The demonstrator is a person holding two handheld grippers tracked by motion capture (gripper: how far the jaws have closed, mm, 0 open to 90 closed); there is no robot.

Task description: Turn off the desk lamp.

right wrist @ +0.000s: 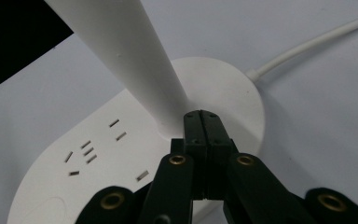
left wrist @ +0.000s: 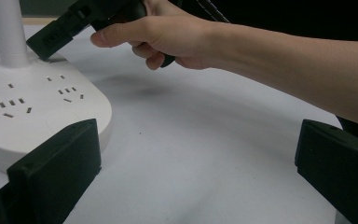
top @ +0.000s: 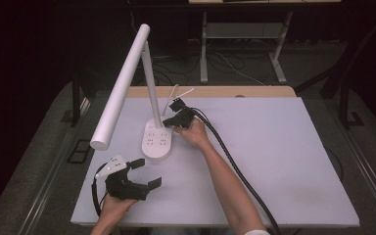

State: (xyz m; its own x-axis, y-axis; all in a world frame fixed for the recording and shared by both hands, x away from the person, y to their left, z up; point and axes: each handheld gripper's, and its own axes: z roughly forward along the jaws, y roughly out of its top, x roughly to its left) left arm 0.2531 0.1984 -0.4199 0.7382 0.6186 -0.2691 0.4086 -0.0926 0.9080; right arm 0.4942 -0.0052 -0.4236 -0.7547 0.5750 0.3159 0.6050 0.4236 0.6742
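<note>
At the left of the high view we see our left gripper [top: 144, 172] resting low near the front edge of the white tabletop [top: 284, 161], its 2 fingers [left wrist: 58, 175] spread wide apart with nothing between them. Just beyond it stands the white desk lamp [top: 127, 78], its oval socket base [top: 156, 142] flat on the tabletop. To the right, our right gripper [top: 169, 120] has its fingers [right wrist: 200, 128] pressed together, tips at the foot of the lamp's post [right wrist: 135, 60] on the base.
</note>
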